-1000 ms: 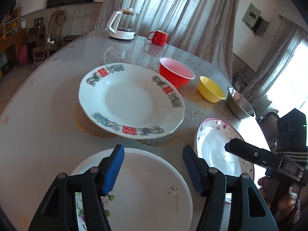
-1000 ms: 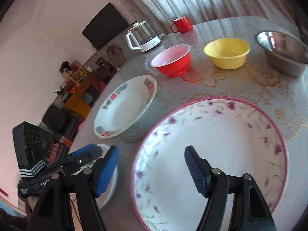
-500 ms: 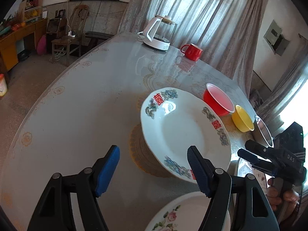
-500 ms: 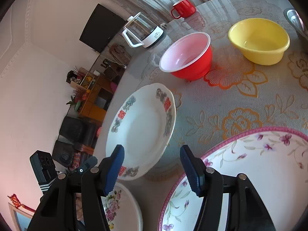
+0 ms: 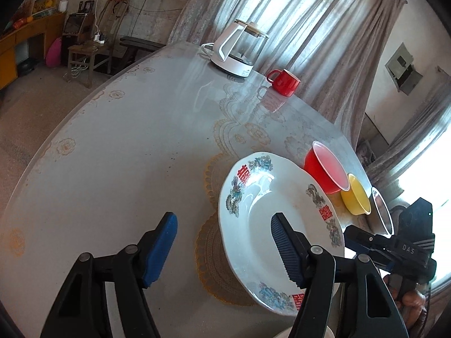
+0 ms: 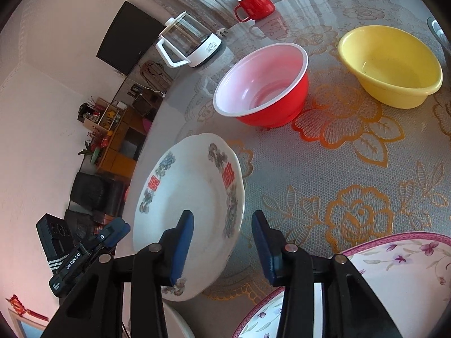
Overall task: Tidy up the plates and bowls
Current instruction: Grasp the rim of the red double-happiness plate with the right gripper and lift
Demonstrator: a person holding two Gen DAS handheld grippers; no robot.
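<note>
The round worktop (image 5: 118, 152) is the biggest thing here, grey and glossy under a clear cover, with gold lace flowers printed across it.

Three plates show. The largest in view is the white plate (image 6: 194, 211) with red characters and blue-grey flowers on its rim; it lies on a gold doily near the worktop's middle. The pink-rimmed plate (image 6: 394, 276) with purple sprigs lies near the right wrist camera, at the lower right of that view. Only a sliver of a third white plate (image 6: 174, 324) shows at the bottom edge.

Three bowls stand in a row past the plates: a red bowl (image 6: 265, 84) with a white inside, a yellow bowl (image 6: 391, 64) beside it and apart from it, and a steel bowl (image 5: 382, 211) last, seen only as a rim.

One glass kettle (image 5: 239, 48) on a white base and one red mug (image 5: 283, 82) stand at the far edge by grey curtains.

The left gripper (image 5: 222, 242) hovers with jaws spread wide and nothing between them; one pad is over bare worktop, the other over the white plate. The right gripper (image 6: 222, 248) is likewise released, its blue pads straddling the near rim of that same plate without clear contact.

The room holds a wall television, a wooden cabinet and a chair.
</note>
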